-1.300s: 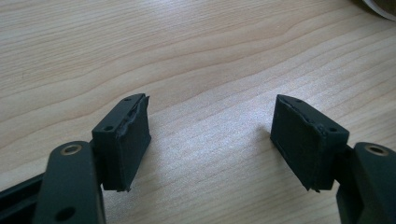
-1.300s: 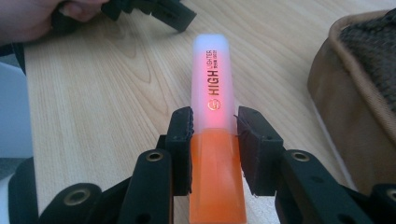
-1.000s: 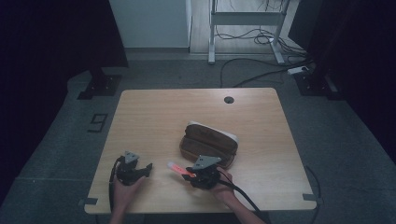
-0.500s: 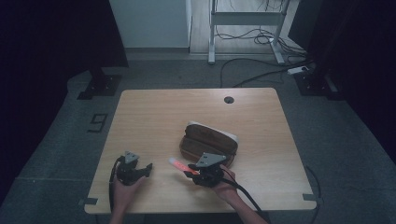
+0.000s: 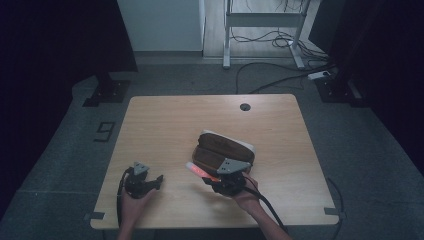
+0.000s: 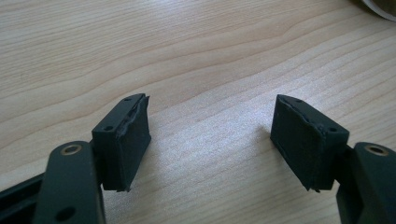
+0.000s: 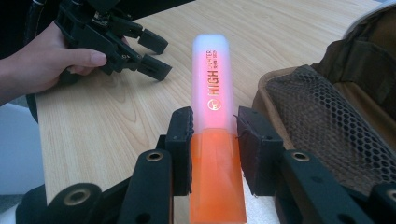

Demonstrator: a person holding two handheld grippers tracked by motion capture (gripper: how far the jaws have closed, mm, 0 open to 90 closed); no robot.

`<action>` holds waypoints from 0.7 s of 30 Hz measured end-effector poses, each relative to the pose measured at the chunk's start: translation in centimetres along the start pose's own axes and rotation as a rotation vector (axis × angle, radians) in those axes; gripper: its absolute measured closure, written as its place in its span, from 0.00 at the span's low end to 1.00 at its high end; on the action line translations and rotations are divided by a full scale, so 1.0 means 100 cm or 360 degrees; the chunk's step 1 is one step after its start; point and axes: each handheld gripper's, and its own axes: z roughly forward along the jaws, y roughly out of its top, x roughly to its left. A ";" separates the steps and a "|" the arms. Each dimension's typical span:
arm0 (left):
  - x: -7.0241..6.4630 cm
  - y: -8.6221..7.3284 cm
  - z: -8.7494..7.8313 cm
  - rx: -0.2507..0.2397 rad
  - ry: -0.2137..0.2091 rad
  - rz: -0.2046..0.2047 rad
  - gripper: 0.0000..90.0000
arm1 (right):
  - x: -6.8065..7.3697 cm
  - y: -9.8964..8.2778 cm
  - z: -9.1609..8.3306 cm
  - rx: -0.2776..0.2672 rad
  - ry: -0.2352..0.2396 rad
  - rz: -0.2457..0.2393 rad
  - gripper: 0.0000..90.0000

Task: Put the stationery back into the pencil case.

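My right gripper point(image 7: 214, 119) is shut on an orange highlighter point(image 7: 212, 100) with a pale translucent cap, which points away from the jaws. In the high view the highlighter point(image 5: 196, 171) hangs just off the near left corner of an open brown pencil case point(image 5: 225, 147), held by the right gripper point(image 5: 209, 179). The case's mesh pocket point(image 7: 327, 121) lies right beside the jaws. My left gripper point(image 6: 212, 126) stands open over bare wood with nothing between its pads. It rests near the front left of the table point(image 5: 156, 181), also seen as the left gripper point(image 7: 161, 56) in a hand.
The wooden table point(image 5: 165, 120) has a round cable hole point(image 5: 244, 107) near its far edge. Behind the table a metal desk frame point(image 5: 262, 20) and loose cables point(image 5: 270, 80) lie on the floor. A dark panel point(image 5: 60, 45) stands at the left.
My right gripper has lifted a little and drifted toward the pencil case, with the highlighter still in it. The left gripper has stayed put.
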 end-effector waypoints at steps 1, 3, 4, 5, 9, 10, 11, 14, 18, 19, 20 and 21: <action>0.000 0.000 0.000 0.0000 0.0000 0.0000 0.31 | -0.001 0.000 0.000 -0.0003 0.0001 0.0003 0.73; 0.000 0.000 0.000 -0.0001 0.0001 0.0000 0.31 | -0.002 0.000 -0.001 -0.0003 0.0004 0.0005 0.73; 0.000 0.000 0.000 0.0000 0.0001 0.0001 0.31 | -0.003 0.000 -0.001 -0.0004 -0.0001 0.0005 0.73; 0.000 0.000 0.000 0.0000 0.0000 0.0000 0.31 | -0.003 0.000 -0.001 -0.0004 0.0001 0.0009 0.73; 0.000 0.000 0.000 0.0000 0.0000 0.0000 0.31 | -0.006 0.000 -0.003 -0.0012 -0.0008 0.0014 0.73; 0.000 0.000 0.000 0.0000 0.0000 0.0000 0.31 | -0.007 0.001 -0.004 -0.0015 -0.0011 0.0016 0.73; 0.000 0.000 0.000 -0.0001 0.0001 0.0000 0.31 | -0.008 0.001 -0.004 -0.0018 -0.0015 0.0019 0.73; 0.000 0.000 0.000 0.0000 0.0000 0.0000 0.31 | -0.011 0.001 -0.007 -0.0027 -0.0027 0.0028 0.73; 0.000 0.000 0.000 0.0000 0.0000 0.0000 0.31 | -0.015 0.002 -0.011 -0.0042 -0.0041 0.0038 0.73; 0.000 0.000 0.000 0.0000 0.0000 0.0000 0.31 | -0.016 0.003 -0.012 -0.0044 -0.0044 0.0042 0.73; 0.000 0.000 0.000 0.0000 0.0000 0.0000 0.31 | -0.017 0.003 -0.013 -0.0045 -0.0047 0.0044 0.73; 0.000 0.000 0.000 0.0000 0.0000 0.0000 0.31 | -0.017 0.003 -0.013 -0.0048 -0.0050 0.0047 0.73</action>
